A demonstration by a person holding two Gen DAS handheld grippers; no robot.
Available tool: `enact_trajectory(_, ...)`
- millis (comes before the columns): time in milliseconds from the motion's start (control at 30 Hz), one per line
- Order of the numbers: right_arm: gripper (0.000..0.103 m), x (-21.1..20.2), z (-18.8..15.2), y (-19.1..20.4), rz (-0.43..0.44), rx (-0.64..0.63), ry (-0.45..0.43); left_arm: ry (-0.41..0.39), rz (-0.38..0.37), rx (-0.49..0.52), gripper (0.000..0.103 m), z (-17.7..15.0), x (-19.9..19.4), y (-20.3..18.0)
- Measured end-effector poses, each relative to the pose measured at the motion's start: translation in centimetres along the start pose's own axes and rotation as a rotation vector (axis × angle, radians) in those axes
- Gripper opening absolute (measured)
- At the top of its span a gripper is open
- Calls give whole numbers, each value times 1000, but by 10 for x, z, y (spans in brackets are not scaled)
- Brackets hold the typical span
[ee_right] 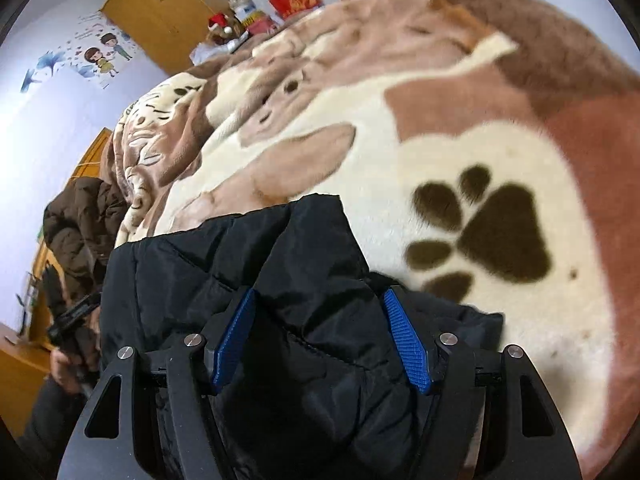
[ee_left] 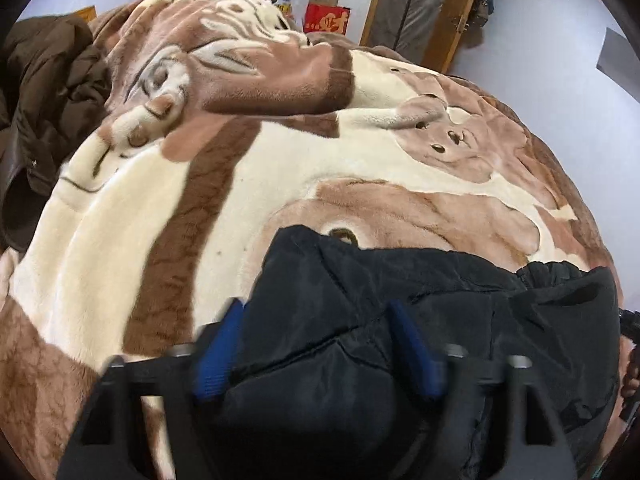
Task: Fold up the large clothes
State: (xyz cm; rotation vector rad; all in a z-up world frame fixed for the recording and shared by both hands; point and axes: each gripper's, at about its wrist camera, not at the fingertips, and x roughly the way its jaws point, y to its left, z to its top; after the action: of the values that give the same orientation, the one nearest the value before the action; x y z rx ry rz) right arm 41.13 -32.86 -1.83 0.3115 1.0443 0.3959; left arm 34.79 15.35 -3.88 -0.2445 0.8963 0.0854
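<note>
Left wrist view: the left gripper (ee_left: 316,340), black frame with blue ribbed pads (ee_left: 218,354), sits low in frame with a thick fold of the black quilted padded jacket (ee_left: 400,288) bunched between its fingers. Both pads press against the fabric, so the claw is clenched on the jacket. Pads are motion-blurred. Jacket lies across the near edge of the plush cream-and-brown animal-print blanket (ee_left: 224,184) and runs off to the right, where an elastic hem shows. Beyond it, bear faces in the blanket print, then a raised ridge of the blanket. Far left, a crumpled dark brown puffer coat (ee_left: 52,80) sits on the blanket's edge. At the back, a red cardboard box (ee_left: 326,18) and a wooden door frame (ee_left: 452,12) against a pale wall.

Right wrist view: the right gripper (ee_right: 320,332), same build, has its blue pads (ee_right: 404,340) set against a bunched ridge of the same jacket, grasping it. Just past the jacket on the right, a dark paw print on cream pile. At left edge, the other gripper's black frame and a hand (ee_right: 66,364), partly hidden. Farther back, the brown coat, a cartoon wall sticker (ee_right: 100,54), a yellow wooden cabinet (ee_right: 160,12).
</note>
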Motion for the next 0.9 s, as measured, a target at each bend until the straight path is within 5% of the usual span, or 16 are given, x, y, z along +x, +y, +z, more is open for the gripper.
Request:
enact_trajectory(33,16,-4,0,3,-27,-12,-21,-7,5,-6,49,1,0,0)
enact_trajectory(133,13,-13,3,14,-125,-45,-97,-56,16,-44,41,7,-2,3)
enact_trajectory(333,13,43,1,6,-283,-66,-17,-21,97,-34,41,4,42,-2)
enact_trajectory(600,15,65,-7,6,-381,-127,8,-18,164,-24,48,-4,63,-8)
enact_trajectory(733,20,37,-4,12,-393,-124,-36,-29,147,-50,54,5,38,0)
enact_trajectory(900,28,-29,-5,41,-366,-148,-205,-134,145,-91,64,17,-13,14)
